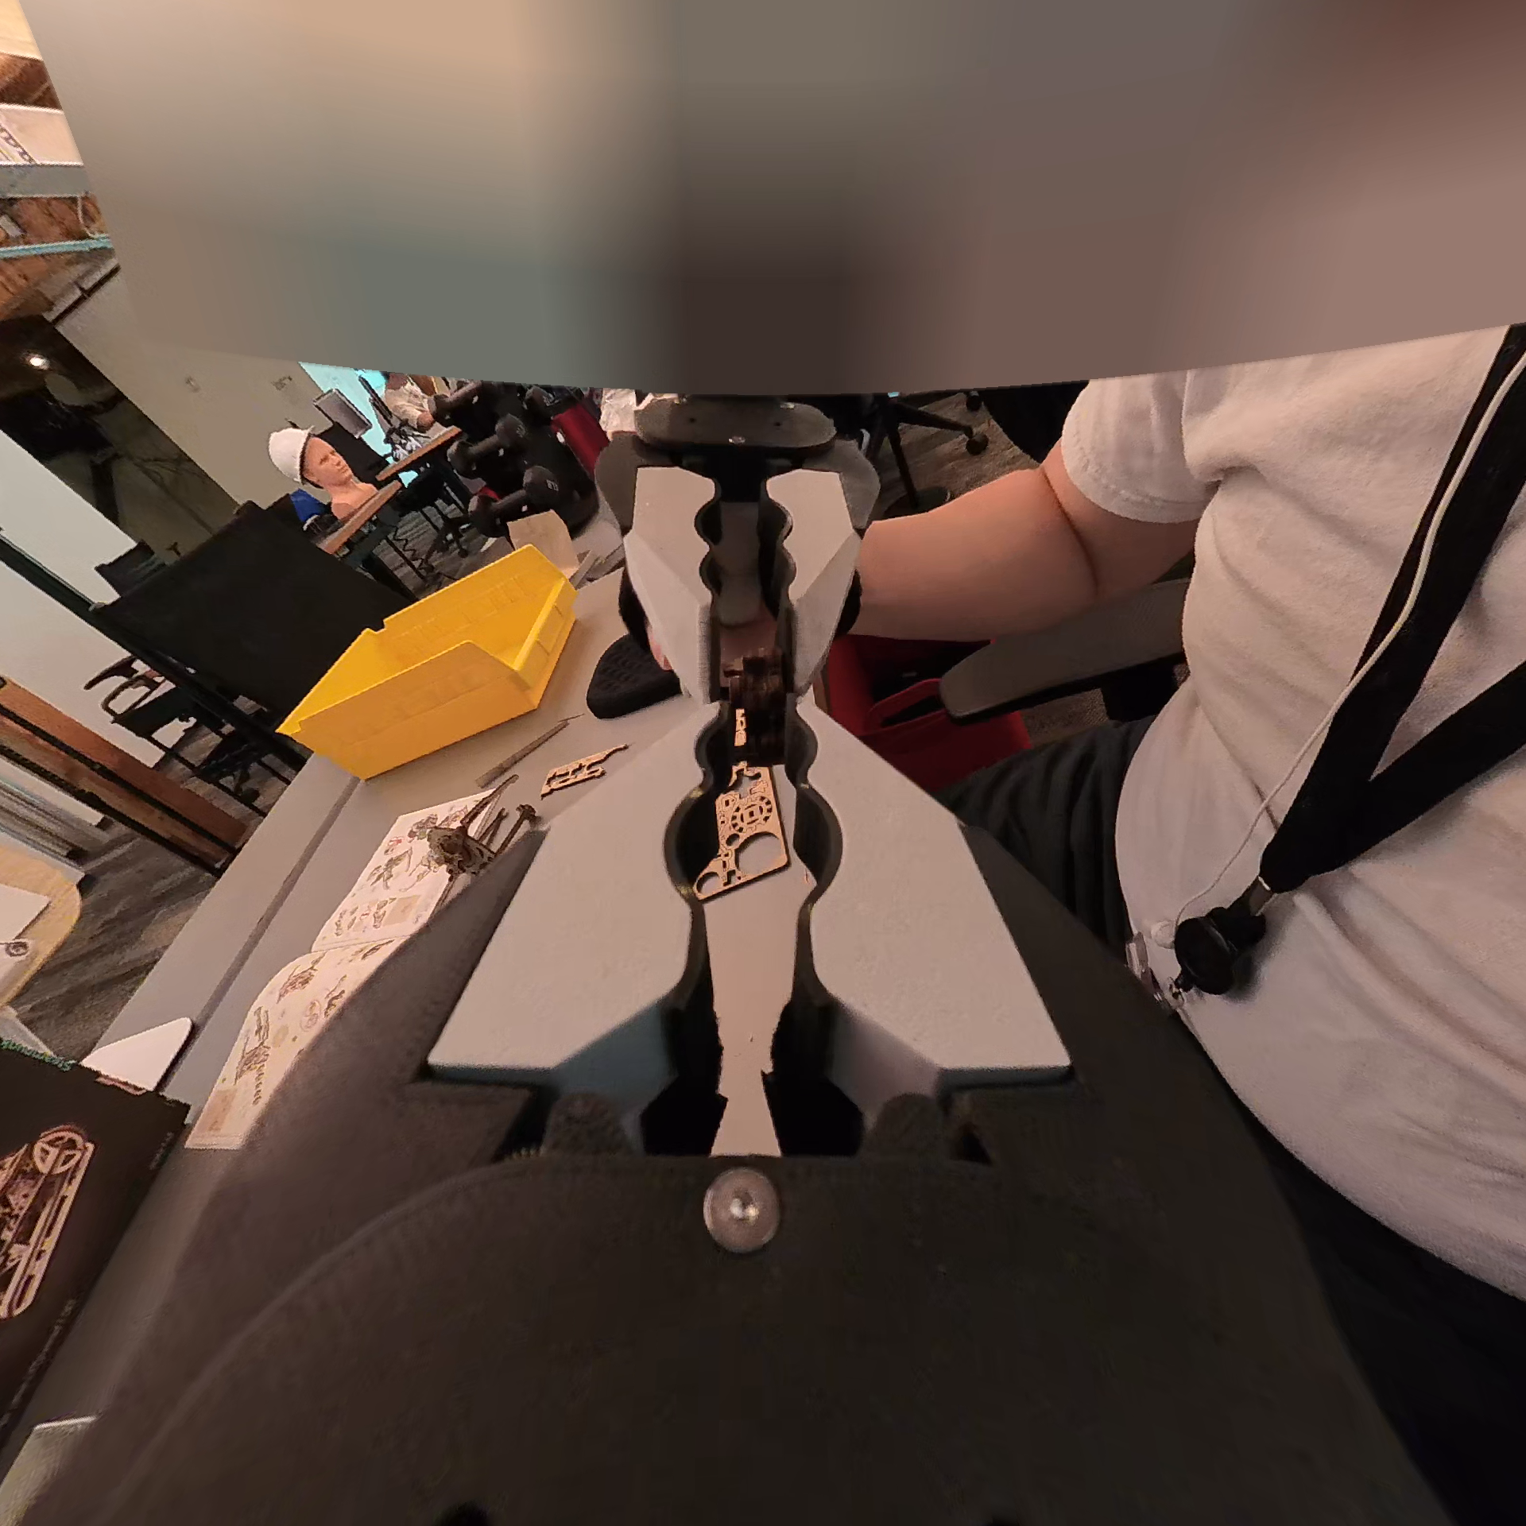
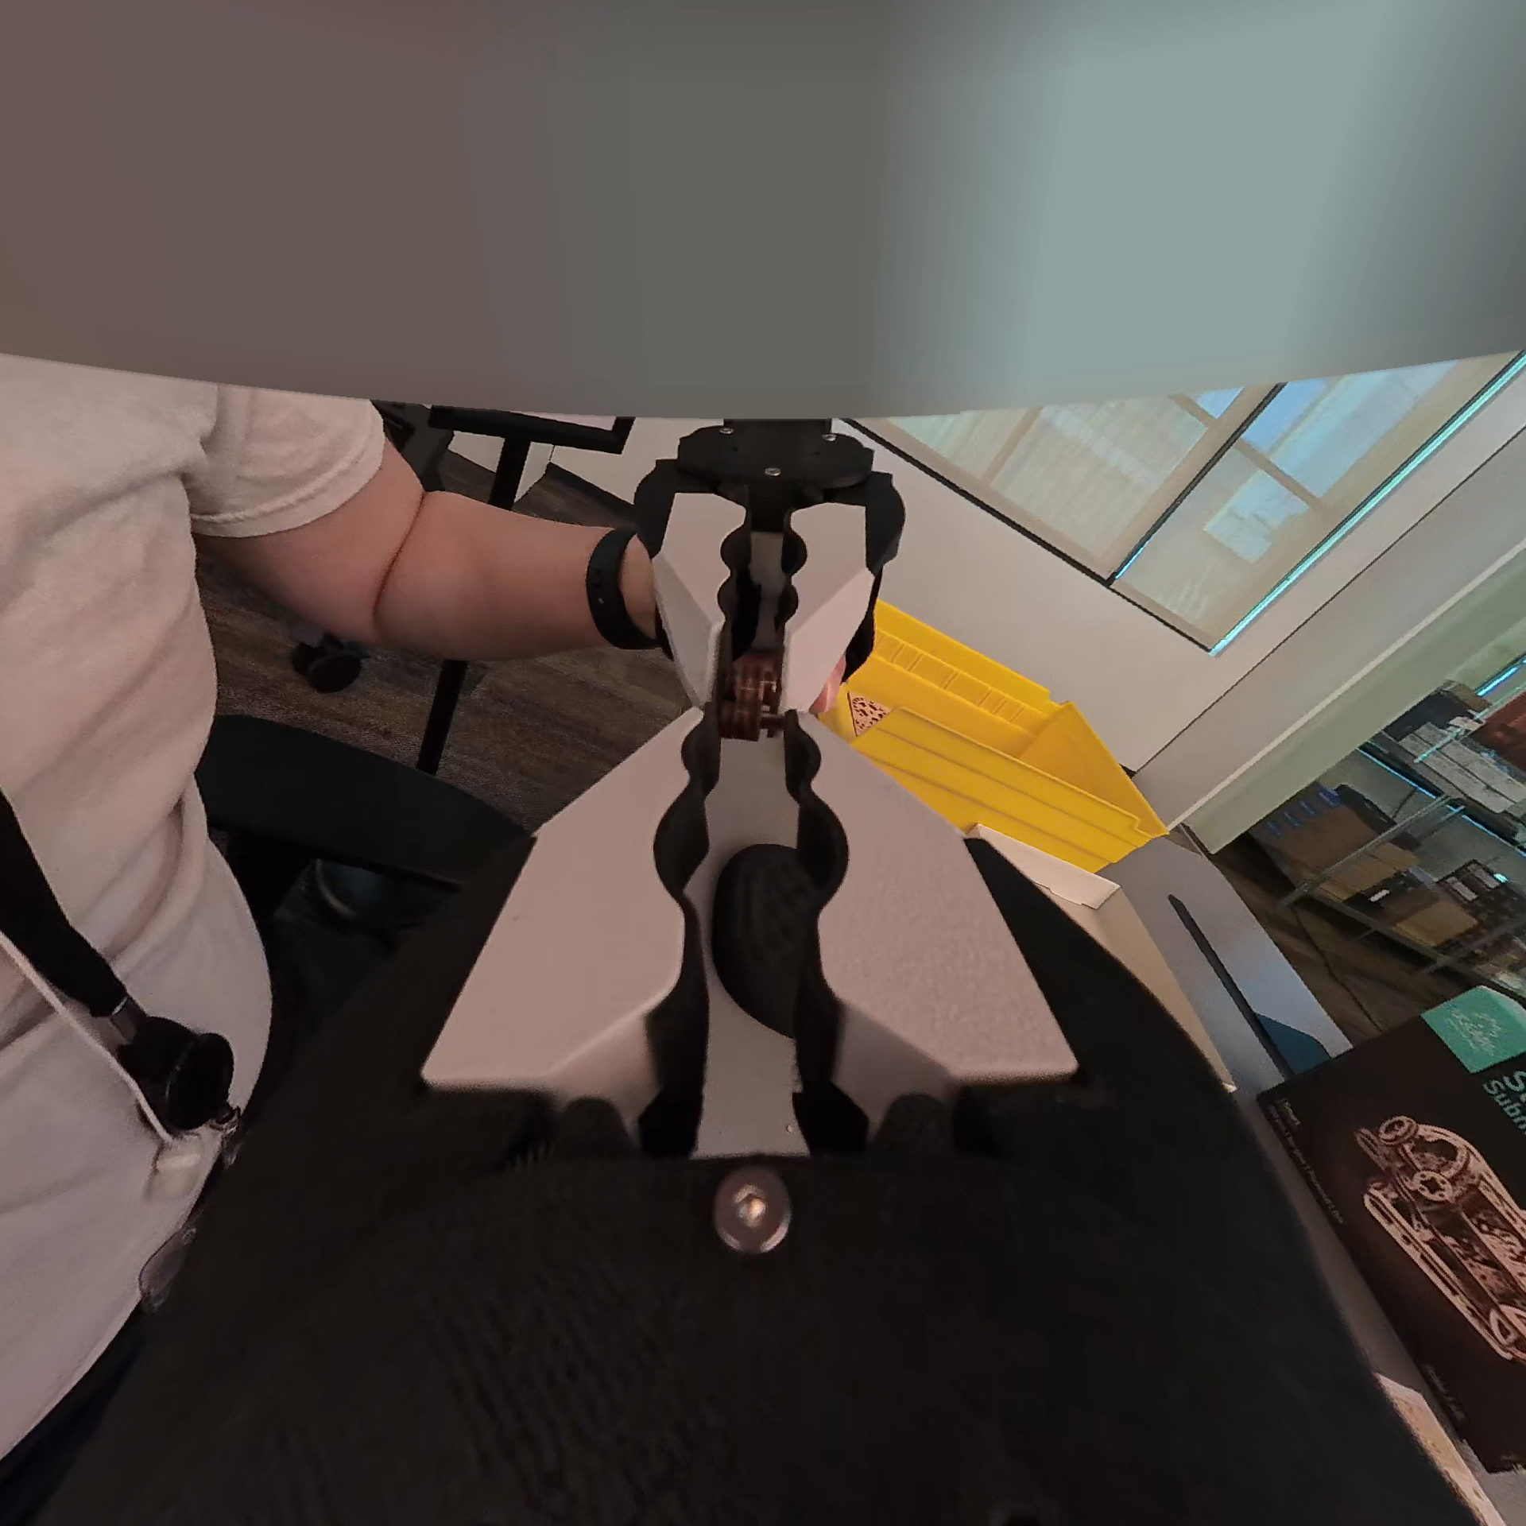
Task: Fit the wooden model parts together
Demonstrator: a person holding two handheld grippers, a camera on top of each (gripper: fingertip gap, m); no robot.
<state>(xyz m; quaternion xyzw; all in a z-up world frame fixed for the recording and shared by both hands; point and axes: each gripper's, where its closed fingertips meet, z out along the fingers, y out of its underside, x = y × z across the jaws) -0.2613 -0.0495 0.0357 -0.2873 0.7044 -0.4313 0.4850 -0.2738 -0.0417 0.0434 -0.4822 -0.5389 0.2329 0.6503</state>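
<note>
Wooden assembly (image 1: pixel 753 717) sat pinched between both tip pairs, held in air above table (image 1: pixel 330 834). Our left gripper (image 1: pixel 747 727) and right gripper (image 2: pixel 750 718) met nose to nose, both nearly closed on it, equally near. Flat fretwork plate (image 1: pixel 743 834) lay below on table, long axis running near-to-far.

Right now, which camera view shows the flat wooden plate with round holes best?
The left wrist view: the wooden plate lies in plain sight on the table, seen between the left gripper fingers. The right wrist view does not show it.
</note>
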